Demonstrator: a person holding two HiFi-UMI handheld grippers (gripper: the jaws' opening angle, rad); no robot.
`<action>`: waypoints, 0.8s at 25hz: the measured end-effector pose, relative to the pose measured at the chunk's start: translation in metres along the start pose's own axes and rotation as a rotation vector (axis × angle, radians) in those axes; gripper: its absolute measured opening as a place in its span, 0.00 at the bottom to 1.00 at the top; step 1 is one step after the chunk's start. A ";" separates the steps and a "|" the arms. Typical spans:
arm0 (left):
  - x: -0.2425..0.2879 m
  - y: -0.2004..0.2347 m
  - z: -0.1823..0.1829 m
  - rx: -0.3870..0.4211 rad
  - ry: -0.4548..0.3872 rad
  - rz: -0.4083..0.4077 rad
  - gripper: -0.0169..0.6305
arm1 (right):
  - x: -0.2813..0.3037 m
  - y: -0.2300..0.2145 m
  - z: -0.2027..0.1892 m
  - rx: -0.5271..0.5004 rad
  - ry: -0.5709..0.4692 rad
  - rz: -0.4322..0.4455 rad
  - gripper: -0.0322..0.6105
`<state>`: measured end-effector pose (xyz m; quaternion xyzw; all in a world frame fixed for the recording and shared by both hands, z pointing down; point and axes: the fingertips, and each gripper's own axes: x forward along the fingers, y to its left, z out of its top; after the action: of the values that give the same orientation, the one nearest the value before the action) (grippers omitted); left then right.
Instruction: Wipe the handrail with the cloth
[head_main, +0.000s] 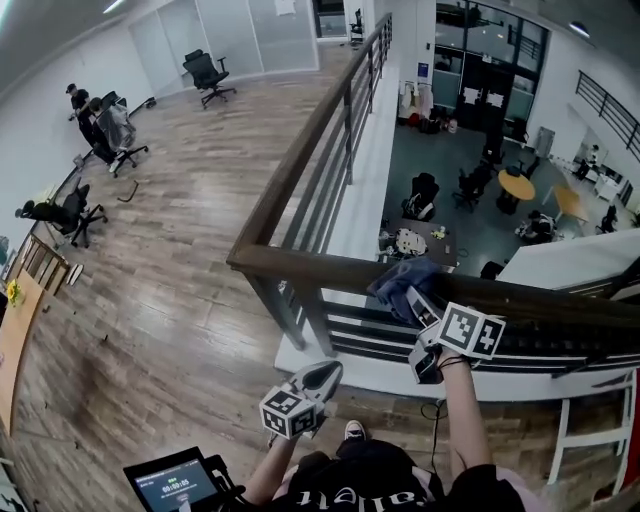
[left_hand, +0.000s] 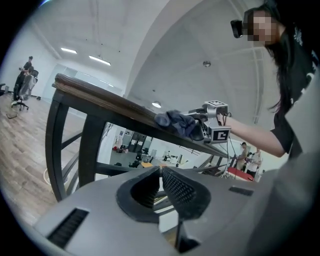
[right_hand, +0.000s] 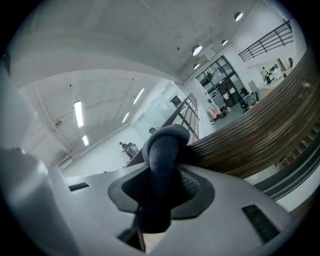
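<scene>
Head view: blue-grey cloth bunched on top of the wooden handrail, right of its corner. Right gripper clamped on the cloth. Left gripper at the cloth's 7 o'clock, below the rail, jaws together, nothing between.

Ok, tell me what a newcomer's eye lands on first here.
The dark wooden handrail cuts across the head view, with an open drop to a lower office floor behind it. On its top, right of centre, the right gripper pinches a bunched blue-grey cloth. The left gripper hangs shut and empty below the rail.
</scene>
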<state>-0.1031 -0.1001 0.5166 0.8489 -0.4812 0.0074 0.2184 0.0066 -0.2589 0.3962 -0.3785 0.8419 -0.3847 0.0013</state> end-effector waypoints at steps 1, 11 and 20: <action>0.004 -0.009 0.003 -0.003 0.010 -0.016 0.03 | -0.014 -0.008 0.008 0.006 -0.016 -0.016 0.21; 0.068 -0.062 -0.013 0.048 0.089 -0.147 0.03 | -0.140 -0.142 0.070 0.028 -0.151 -0.225 0.21; 0.081 -0.078 -0.016 0.083 0.116 -0.171 0.03 | -0.256 -0.242 0.119 0.042 -0.261 -0.458 0.21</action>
<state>0.0076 -0.1260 0.5206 0.8935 -0.3927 0.0578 0.2102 0.3778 -0.2737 0.3952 -0.6053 0.7189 -0.3404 0.0307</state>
